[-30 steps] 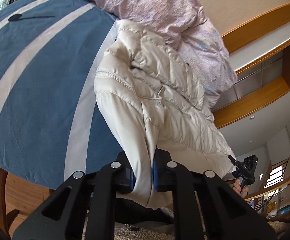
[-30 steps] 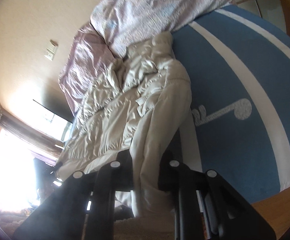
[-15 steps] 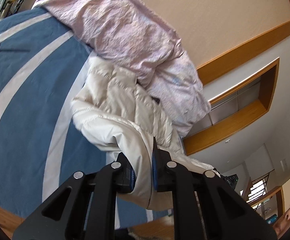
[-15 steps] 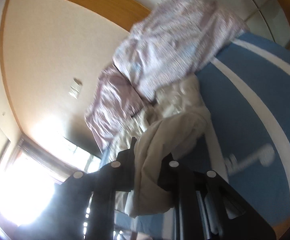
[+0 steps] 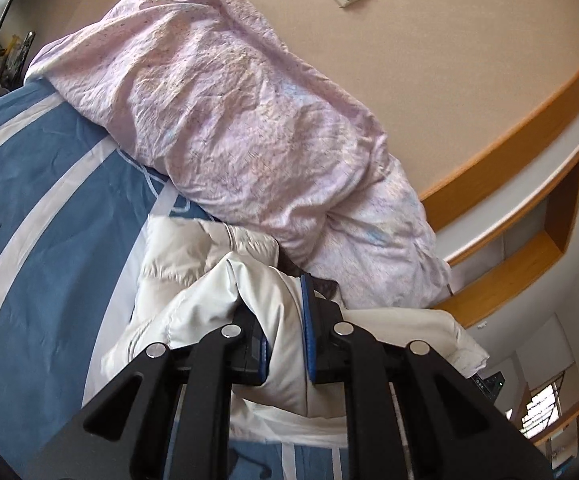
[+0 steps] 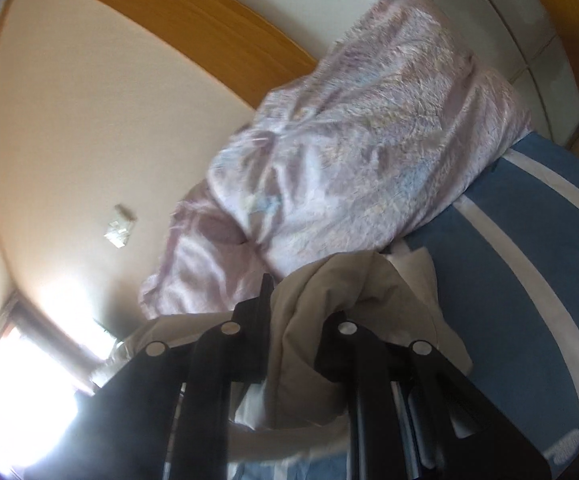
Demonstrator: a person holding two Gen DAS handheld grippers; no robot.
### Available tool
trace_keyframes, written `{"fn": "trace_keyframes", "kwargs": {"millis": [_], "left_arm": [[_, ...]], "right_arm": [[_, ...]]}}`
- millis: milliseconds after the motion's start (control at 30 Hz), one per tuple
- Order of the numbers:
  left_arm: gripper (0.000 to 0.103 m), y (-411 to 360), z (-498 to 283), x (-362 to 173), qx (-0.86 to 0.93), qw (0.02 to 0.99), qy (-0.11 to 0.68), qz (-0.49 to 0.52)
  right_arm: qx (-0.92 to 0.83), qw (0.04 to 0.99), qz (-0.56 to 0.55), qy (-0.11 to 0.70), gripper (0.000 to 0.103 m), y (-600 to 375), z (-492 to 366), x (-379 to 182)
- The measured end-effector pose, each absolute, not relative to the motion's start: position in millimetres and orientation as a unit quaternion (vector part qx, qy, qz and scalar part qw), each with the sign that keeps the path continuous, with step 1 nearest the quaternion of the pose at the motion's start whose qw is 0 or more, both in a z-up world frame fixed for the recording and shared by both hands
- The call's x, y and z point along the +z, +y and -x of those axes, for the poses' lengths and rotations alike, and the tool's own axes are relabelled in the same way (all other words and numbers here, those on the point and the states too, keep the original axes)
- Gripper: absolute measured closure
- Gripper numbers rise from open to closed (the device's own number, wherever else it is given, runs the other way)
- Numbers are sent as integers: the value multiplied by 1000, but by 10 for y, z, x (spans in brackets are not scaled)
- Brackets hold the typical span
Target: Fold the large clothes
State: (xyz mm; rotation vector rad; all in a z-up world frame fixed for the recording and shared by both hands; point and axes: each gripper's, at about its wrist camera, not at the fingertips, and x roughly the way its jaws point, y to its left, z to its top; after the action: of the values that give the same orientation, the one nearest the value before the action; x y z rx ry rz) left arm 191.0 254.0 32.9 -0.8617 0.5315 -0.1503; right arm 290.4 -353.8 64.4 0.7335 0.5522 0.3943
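Left wrist view shows the left gripper [image 5: 285, 320] clamped on a bunched edge of the cream padded jacket [image 5: 193, 280], which lies on the blue and white striped bedspread [image 5: 41, 208] just in front of a crumpled pink quilt [image 5: 249, 128]. Right wrist view, somewhat blurred, shows the right gripper [image 6: 301, 320] pinching another wad of the same jacket [image 6: 329, 312], with the quilt [image 6: 361, 152] close behind it and the bedspread [image 6: 509, 300] to the right.

The step in hand looks like carrying the held edge over toward the far end of the jacket to make a fold. To do it well, both grippers should travel level and at the same pace, so the edge lands straight rather than skewed. The fabric is puffy and slippery, so the grip should hold until the edge rests flat on the layer beneath. The quilt is near; the fold should stop short of it, or the jacket may ride up onto it. A press along the crease would help let trapped air out.
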Motion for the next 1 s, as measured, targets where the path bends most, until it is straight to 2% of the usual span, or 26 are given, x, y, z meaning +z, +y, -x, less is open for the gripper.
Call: {"fn": "trace_keyframes", "kwargs": {"millis": [333,500,567,600,667,700,767,800,833,900,1000], "left_arm": [[87,2640,-2791,26,-1,859,279,429],[80,2662,-3014,-122,16,856,284,431],[71,2681,-3090,-183,17,852,285,439],[68,2699,-3121,-216,16,848,285,446],[48,2730,-3152,-248,7,843,278,461],[42,2742,-3159,-251,3,842,273,466],[16,2778,-3142,-212,-7,844,255,472],[11,2804,-3099,-153,-7,851,237,469],[7,2814,-3055,-97,-3,858,224,462],[6,2820,-2950,50,3,876,203,438],[6,2702,-2820,227,12,902,195,385]], "right_arm": [[79,890,-319,317,85,-3136,-3920,259],[44,883,-318,343,76,-3028,-4205,71],[37,879,-317,355,60,-2980,-4322,3],[37,878,-319,356,56,-2972,-4343,-11],[46,876,-331,348,42,-2975,-4366,-8],[53,876,-340,338,39,-2996,-4357,15],[61,880,-351,313,28,-3057,-4313,91],[61,887,-348,296,27,-3091,-4270,162],[57,896,-339,281,25,-3116,-4221,230],[41,918,-306,248,23,-3130,-4086,388],[68,951,-197,227,23,-2856,-3811,594]]}}
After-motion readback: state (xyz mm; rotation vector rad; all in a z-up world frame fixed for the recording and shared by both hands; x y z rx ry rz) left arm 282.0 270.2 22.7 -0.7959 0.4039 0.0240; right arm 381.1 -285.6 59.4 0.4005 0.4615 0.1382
